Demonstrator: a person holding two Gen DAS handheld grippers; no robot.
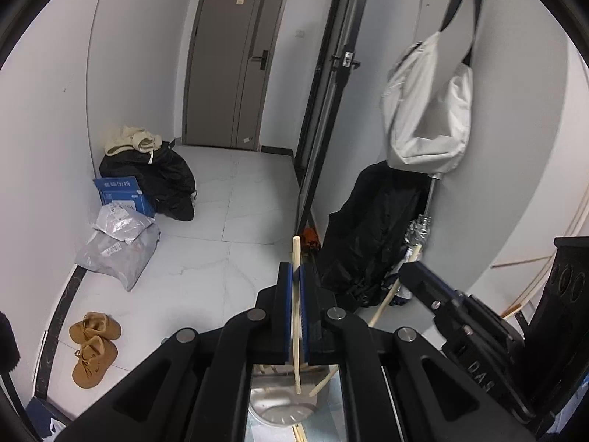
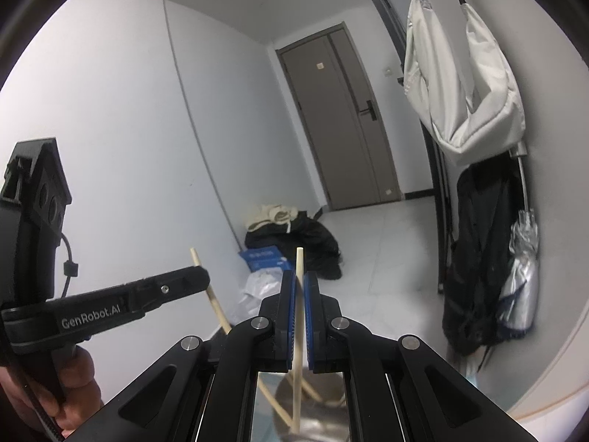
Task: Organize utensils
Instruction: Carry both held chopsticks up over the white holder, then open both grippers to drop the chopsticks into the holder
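Both wrist views riding close behind own claw tips, aimed across the tiled floor (image 1: 228,199) toward the grey door (image 1: 235,66); shared: door, clothes heap (image 2: 294,235), hanging white bag (image 2: 464,84)

Left gripper (image 1: 296,276): jaws nearly closed, clamping a thin wooden stick that stands upright between the blue pads
Right gripper (image 2: 299,283): jaws nearly closed on another thin stick, likewise upright
Position: side by side, near each other
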